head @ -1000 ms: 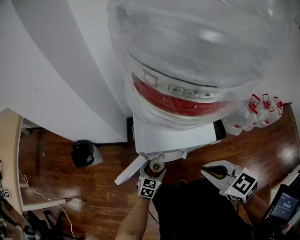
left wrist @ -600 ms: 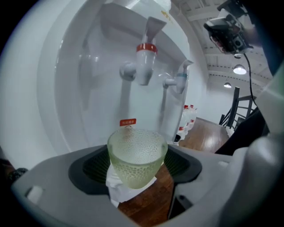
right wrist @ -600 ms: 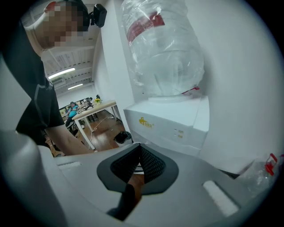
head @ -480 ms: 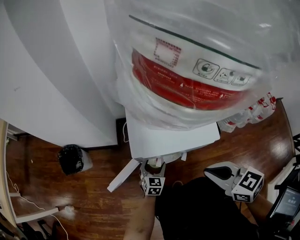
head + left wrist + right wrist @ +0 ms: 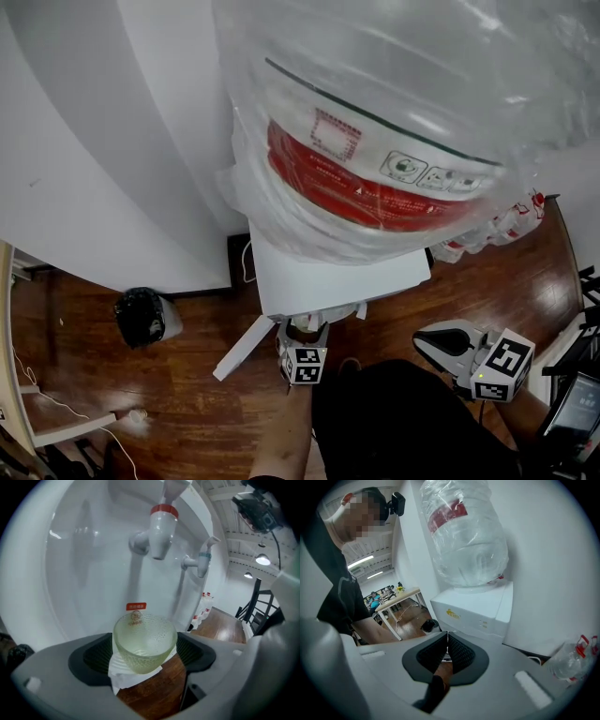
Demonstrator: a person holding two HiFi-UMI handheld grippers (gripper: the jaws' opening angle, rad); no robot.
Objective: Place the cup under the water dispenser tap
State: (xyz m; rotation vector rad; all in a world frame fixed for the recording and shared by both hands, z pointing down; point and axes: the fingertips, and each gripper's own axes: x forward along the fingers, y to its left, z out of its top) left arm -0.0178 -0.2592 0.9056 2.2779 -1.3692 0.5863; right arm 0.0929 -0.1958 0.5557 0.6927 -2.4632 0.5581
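Observation:
A dimpled clear glass cup [image 5: 144, 641] stands on a white ledge [image 5: 123, 671] of the water dispenser [image 5: 337, 272], straight below the red-capped tap [image 5: 161, 531]. My left gripper [image 5: 145, 651] has its jaws on either side of the cup; they are opening, and I see no pad pressing on the glass. In the head view the left gripper [image 5: 305, 330] reaches under the dispenser's front, which mostly hides the cup. My right gripper [image 5: 421, 339] hangs at the lower right, shut and empty, its pads [image 5: 457, 651] meeting.
A blue-capped tap [image 5: 202, 559] is to the right of the red one. A big plastic-wrapped water bottle [image 5: 394, 112] tops the dispenser. On the wooden floor are a black-bagged bin [image 5: 141, 316], a leaning white panel [image 5: 239, 347] and empty bottles [image 5: 478, 239].
My left gripper has sunk and moved in under the dispenser's front, taking the cup with it. The right gripper has stayed at the lower right.

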